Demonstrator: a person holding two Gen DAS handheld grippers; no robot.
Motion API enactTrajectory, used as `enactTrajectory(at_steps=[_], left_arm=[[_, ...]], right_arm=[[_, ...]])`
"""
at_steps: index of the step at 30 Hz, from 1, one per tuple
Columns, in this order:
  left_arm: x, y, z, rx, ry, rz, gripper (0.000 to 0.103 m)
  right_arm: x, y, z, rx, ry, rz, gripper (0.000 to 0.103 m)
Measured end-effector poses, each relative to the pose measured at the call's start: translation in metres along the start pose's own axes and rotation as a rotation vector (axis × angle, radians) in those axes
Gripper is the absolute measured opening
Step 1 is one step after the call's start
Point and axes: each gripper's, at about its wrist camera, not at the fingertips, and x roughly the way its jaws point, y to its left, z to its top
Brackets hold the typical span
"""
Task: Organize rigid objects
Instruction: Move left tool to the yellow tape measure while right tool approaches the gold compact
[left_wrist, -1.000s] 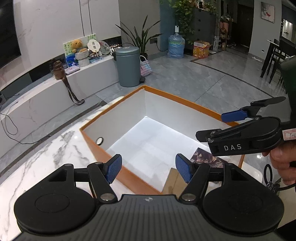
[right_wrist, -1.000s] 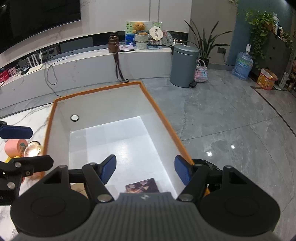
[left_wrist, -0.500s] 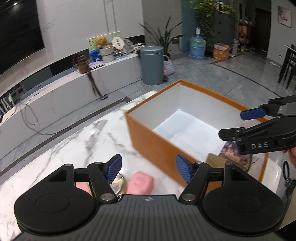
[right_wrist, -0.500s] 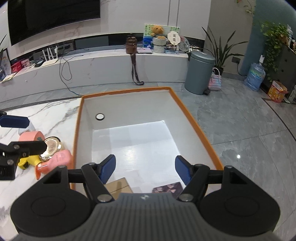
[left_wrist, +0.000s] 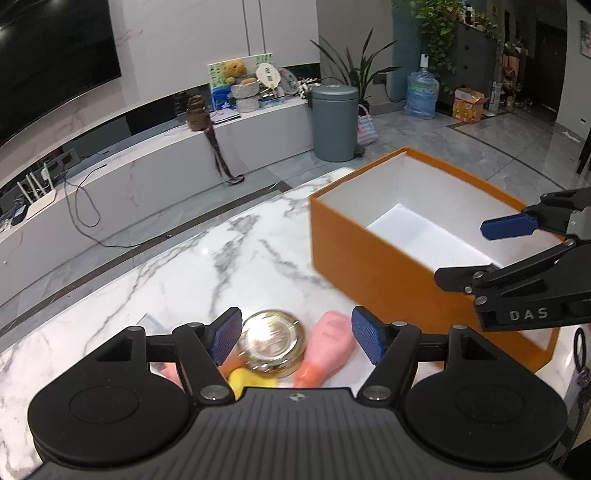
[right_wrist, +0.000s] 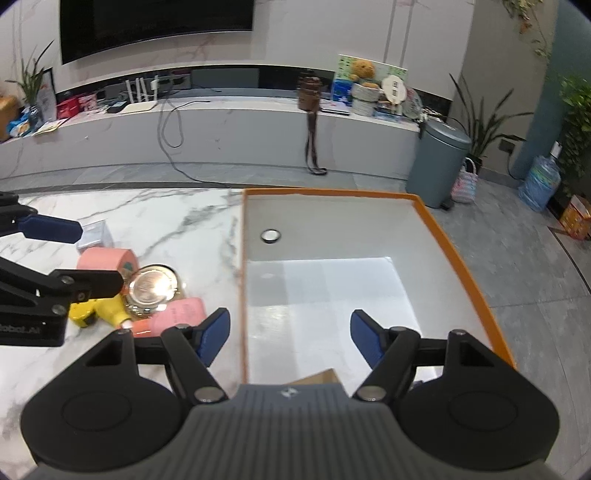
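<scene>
orange box (right_wrist: 461, 254), cardboard piece (right_wrist: 317, 377) inside

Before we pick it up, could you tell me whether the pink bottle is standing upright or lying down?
Lying down: the pink bottle rests on its side on the marble table, cap toward the left gripper.

Plenty of bare marble table (left_wrist: 229, 254) beyond the little pile, so coming in from that side is easy. The orange box (left_wrist: 373, 266) walls off the right, close beside the pink bottle (left_wrist: 328, 341). The gold tin (left_wrist: 271, 341), yellow thing (right_wrist: 98, 308) and pink roll (right_wrist: 105, 260) are jammed together, hardly any gaps
</scene>
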Motion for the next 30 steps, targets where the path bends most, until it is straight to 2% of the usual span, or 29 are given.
enactTrajectory(at_steps=[10,18,30], left_arm=[[-0.007,0.038,-0.024,-0.016,0.022,0.067,0.080],[-0.005,0.062,-0.046,0.010,0.077,0.104,0.080],[0.007,0.108,-0.065,-0.058,0.127,0.135,0.080]], right_arm=[[0.004,0.041,0.004,-0.080,0.001,0.041,0.072],[0.013,0.073,0.007,-0.134,0.012,0.079,0.072],[0.037,0.111,0.007,-0.202,0.056,0.118,0.072]])
